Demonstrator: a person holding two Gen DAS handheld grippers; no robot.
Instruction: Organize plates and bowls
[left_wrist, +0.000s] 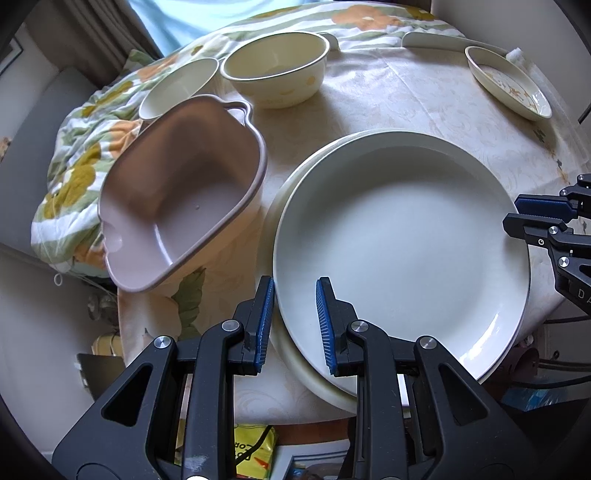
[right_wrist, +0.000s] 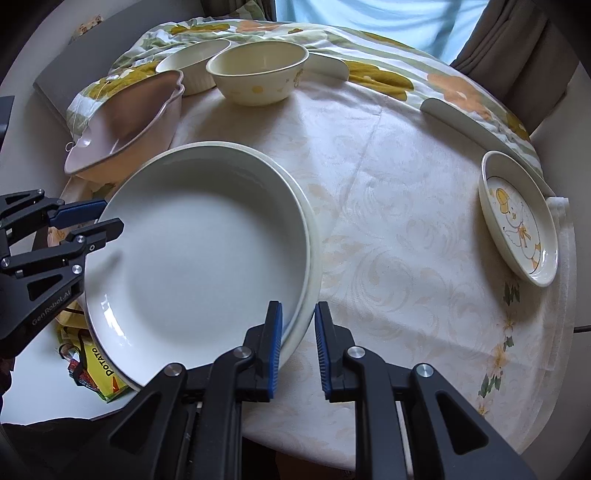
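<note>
A large white plate (left_wrist: 402, 254) lies on top of another cream plate (left_wrist: 295, 369) at the table's near edge; the stack also shows in the right wrist view (right_wrist: 199, 251). My left gripper (left_wrist: 293, 325) is open, its fingers straddling the stack's near-left rim. My right gripper (right_wrist: 298, 347) is open, its fingers straddling the stack's right rim; it also shows in the left wrist view (left_wrist: 532, 218). A pink handled dish (left_wrist: 177, 192) leans tilted at the left. A cream bowl (left_wrist: 275, 68), a white ribbed bowl (left_wrist: 177, 88) and a small duck-pattern plate (right_wrist: 519, 218) stand on the table.
A round table (right_wrist: 388, 206) carries a pale patterned cloth. A flowered blanket (left_wrist: 74, 166) bunches at the left and back. White flat dishes (right_wrist: 458, 114) lie at the far right edge. A yellow packet (right_wrist: 99, 369) lies below the table edge.
</note>
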